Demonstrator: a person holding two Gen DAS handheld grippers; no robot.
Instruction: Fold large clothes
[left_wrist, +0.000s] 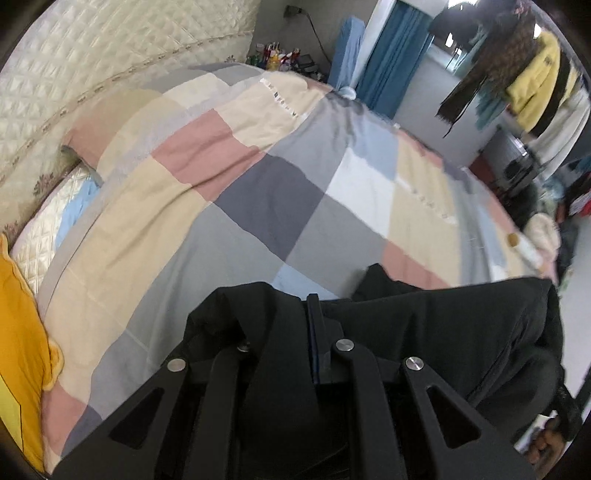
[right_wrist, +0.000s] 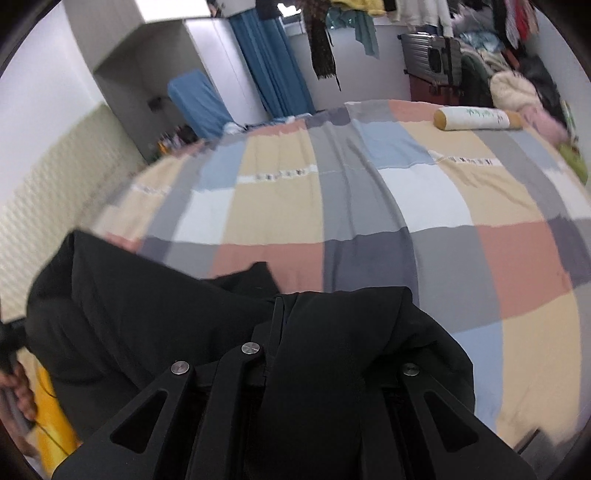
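Note:
A large black garment (left_wrist: 443, 332) hangs stretched between both grippers above the near edge of a bed with a patchwork cover (left_wrist: 258, 192). In the left wrist view my left gripper (left_wrist: 314, 306) is shut on the garment's edge, and cloth drapes over its left finger and runs off to the right. In the right wrist view my right gripper (right_wrist: 279, 306) is shut on the black garment (right_wrist: 147, 306), whose cloth covers the right finger and spreads to the left. The fingertips of both grippers are mostly buried in black fabric.
The patchwork bed cover (right_wrist: 369, 203) fills the middle of both views. A bolster pillow (right_wrist: 476, 119) lies at the far right corner, a yellow cushion (left_wrist: 18, 350) at the left by the quilted headboard (left_wrist: 92, 74). Hanging clothes (left_wrist: 517, 85), a suitcase (right_wrist: 432, 55) and a blue curtain (right_wrist: 269, 66) stand beyond. A hand (right_wrist: 18, 384) shows at the left edge.

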